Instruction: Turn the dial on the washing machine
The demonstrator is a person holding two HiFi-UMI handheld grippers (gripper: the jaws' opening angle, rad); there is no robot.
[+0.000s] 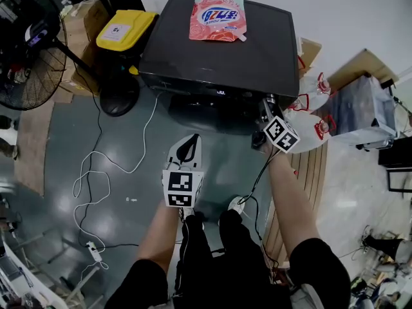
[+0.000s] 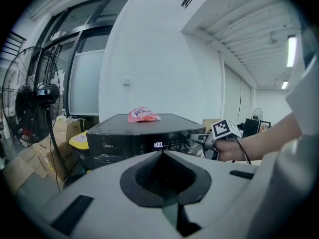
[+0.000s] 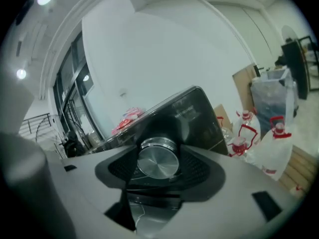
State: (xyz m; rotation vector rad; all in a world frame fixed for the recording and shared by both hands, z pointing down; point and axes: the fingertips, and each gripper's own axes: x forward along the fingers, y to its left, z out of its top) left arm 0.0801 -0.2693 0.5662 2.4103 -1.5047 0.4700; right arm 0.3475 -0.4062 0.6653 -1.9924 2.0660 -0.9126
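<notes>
Head view: the black washing machine stood ahead of the person, with a pink detergent pouch lying on top of it. The right hand-held gripper reached to the right end of the front control panel, its tips against the panel. The dial itself could not be made out here behind them. The left hand-held gripper hung well short of the machine, over the bare floor.

Left gripper view: the left hand-held gripper had its jaws drawn together with nothing between them. Beyond it were the washing machine, a lit display on the panel, the pouch, and the right hand-held gripper at the panel's right end.

Right gripper view: the silver dial sat squarely between the jaws of the right hand-held gripper, whose dark pads closed in on it from both sides. It looked like a firm hold on the dial. The machine appeared tilted in this view, which fitted a hand-held gripper rolled about its own axis.

Progress, as a judgement: the reach and the grasp were done. The lit display suggested the machine was on. Whether the dial had been turned could not be read from these views. What seemed left was to twist the dial to its setting, release it and draw back.
</notes>
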